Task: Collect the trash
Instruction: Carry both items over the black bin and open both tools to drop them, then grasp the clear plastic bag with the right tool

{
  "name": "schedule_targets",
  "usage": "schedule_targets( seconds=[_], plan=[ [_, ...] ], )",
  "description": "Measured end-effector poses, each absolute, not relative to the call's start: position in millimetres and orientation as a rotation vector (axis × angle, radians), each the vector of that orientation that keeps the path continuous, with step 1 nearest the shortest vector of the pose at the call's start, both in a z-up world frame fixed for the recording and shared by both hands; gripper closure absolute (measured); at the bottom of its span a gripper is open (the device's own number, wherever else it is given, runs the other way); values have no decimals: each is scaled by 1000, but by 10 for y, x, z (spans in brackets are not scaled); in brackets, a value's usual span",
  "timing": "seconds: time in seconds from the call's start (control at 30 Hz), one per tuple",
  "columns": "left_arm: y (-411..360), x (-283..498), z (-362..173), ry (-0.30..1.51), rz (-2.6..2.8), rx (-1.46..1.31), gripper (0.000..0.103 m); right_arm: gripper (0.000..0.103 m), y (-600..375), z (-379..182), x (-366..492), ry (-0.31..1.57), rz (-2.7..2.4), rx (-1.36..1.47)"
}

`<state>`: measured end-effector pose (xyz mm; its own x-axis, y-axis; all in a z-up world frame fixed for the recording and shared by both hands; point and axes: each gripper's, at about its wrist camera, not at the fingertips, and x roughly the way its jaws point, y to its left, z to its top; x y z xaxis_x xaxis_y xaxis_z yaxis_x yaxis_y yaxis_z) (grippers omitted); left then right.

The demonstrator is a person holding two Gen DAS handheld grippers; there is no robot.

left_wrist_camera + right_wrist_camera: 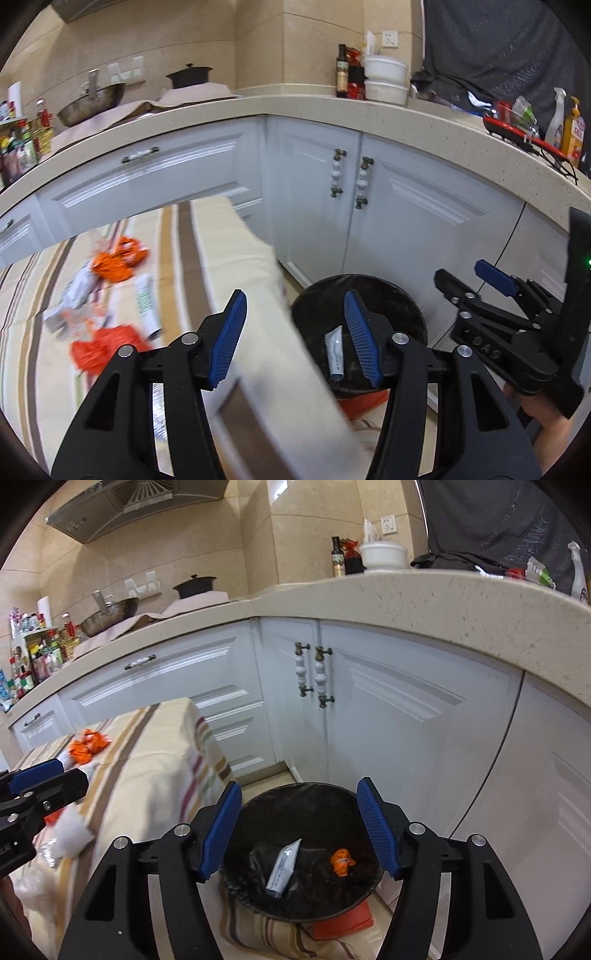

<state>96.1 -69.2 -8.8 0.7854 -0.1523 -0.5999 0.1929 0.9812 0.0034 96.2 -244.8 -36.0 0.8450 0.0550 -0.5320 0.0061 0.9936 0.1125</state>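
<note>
Table litter (107, 295) blurred, bin (258, 808) partly hidden

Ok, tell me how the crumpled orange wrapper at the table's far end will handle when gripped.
The orange wrapper looks thin and crinkled, so it probably crushes flat and weighs little. Its glossy film may slip between the tongs. A push would likely slide it across the striped tablecloth, not roll it.

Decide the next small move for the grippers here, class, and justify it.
Probably swing the left gripper back over the striped tablecloth toward the orange wrapper. Both grippers look open and empty, a white tube already lies in the black bin, and litter remains on the cloth.
</note>
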Motion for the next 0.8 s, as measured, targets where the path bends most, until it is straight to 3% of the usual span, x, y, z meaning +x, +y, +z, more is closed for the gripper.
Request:
schedule_targets(
  seconds=[0.8],
  plan=[
    [1225, -194, -270, 662, 196, -46, 47, 32, -917, -282, 159, 557, 399, 11]
  ],
)
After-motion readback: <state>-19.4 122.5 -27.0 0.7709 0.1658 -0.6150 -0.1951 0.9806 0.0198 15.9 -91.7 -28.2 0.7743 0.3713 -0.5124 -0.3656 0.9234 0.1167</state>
